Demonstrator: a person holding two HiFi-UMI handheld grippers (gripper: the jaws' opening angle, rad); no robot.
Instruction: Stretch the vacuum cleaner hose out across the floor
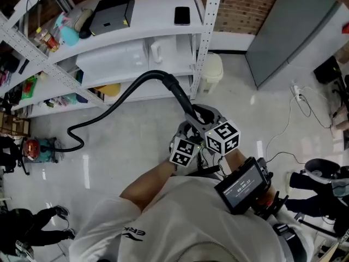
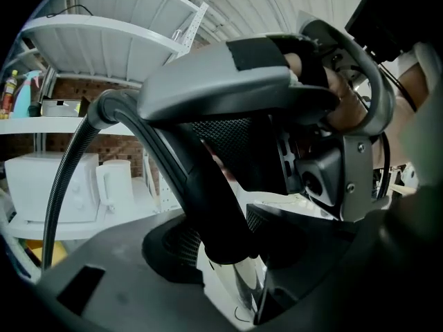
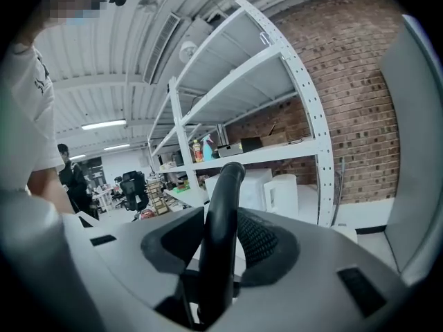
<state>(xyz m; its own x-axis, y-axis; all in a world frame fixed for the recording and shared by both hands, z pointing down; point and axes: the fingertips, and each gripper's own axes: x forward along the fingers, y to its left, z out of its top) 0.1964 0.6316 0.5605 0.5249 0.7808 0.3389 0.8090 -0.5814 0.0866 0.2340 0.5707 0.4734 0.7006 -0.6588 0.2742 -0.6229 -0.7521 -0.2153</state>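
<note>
Both the left hand-held gripper (image 1: 185,131) and the right hand-held gripper (image 1: 210,119) are pinching the rigid end of the black ribbed vacuum cleaner hose (image 1: 125,94), looping before the white metal shelving unit (image 1: 204,31). Pulling steadily away from it, untwisted, is advisable.

Pale glossy floor (image 1: 136,135) under me. Standing on it: white shelf unit (image 1: 204,48), small white bin (image 1: 212,72) just beside its post. Lying on it: the hose (image 1: 117,100) at its far end, and a white power strip (image 1: 297,91).

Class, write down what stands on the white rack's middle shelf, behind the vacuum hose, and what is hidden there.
A white microwave and a white jug stand on that shelf. Its back part is covered by the shelf above.
</note>
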